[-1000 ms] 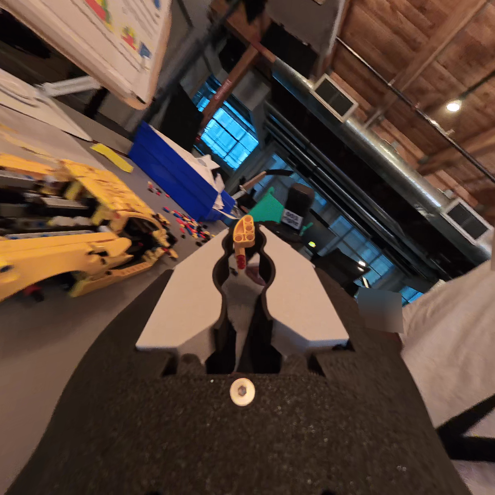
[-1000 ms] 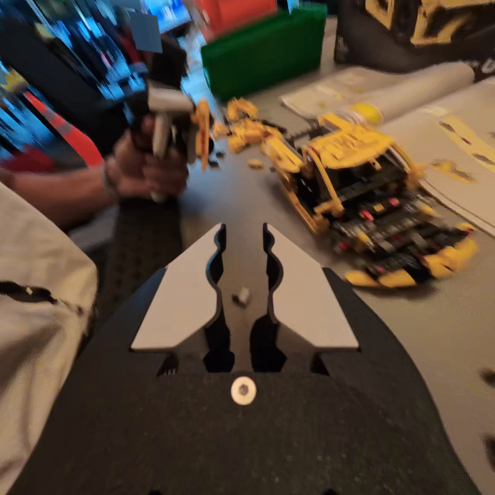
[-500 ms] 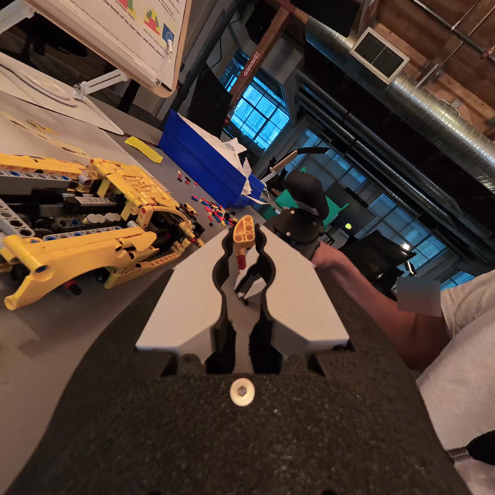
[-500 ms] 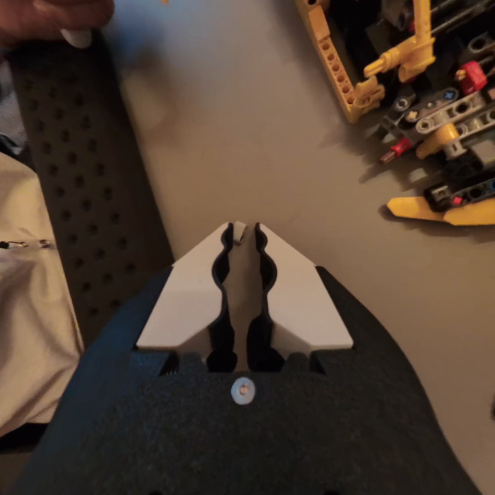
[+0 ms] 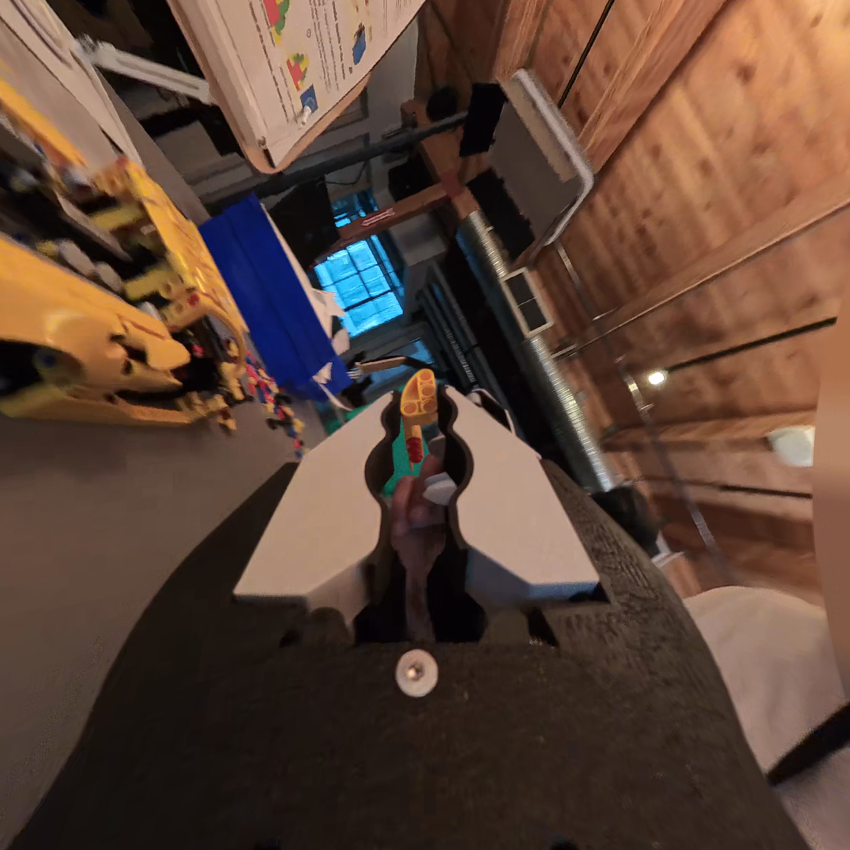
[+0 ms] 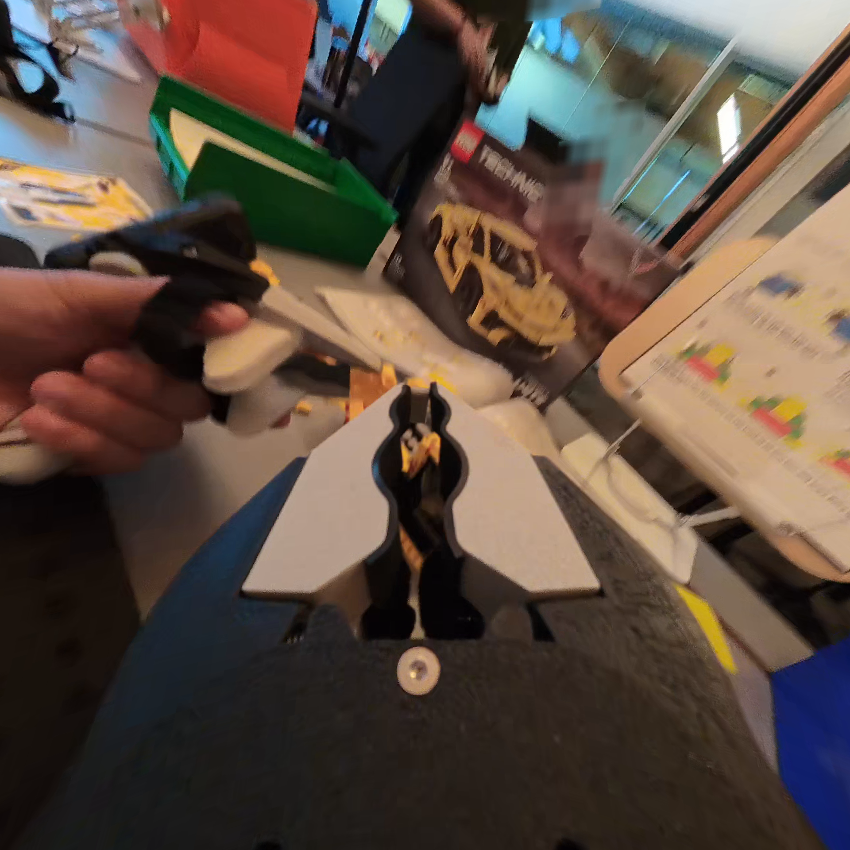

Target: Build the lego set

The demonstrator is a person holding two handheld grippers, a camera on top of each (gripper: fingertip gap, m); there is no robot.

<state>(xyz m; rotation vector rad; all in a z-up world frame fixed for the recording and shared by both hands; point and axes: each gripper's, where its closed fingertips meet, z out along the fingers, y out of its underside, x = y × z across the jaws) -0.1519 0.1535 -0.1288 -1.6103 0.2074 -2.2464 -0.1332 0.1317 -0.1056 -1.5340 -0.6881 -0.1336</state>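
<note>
Left tongs: clenched on my yellow lego piece, raised off the worktop;
Right tongs: nearly closed; any grasp I couldn't tell;
Yellow lego car: on worktop, left.

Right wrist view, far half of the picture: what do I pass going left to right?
Hand holding the left claw → green bin → dark set box → instruction board.

Your left gripper is tilting steeply upward, its jaws pinching closed at the tips. Your right gripper is pointing forward with jaws nearly together. Your left hand is squeezing its gripper's handle.
</note>
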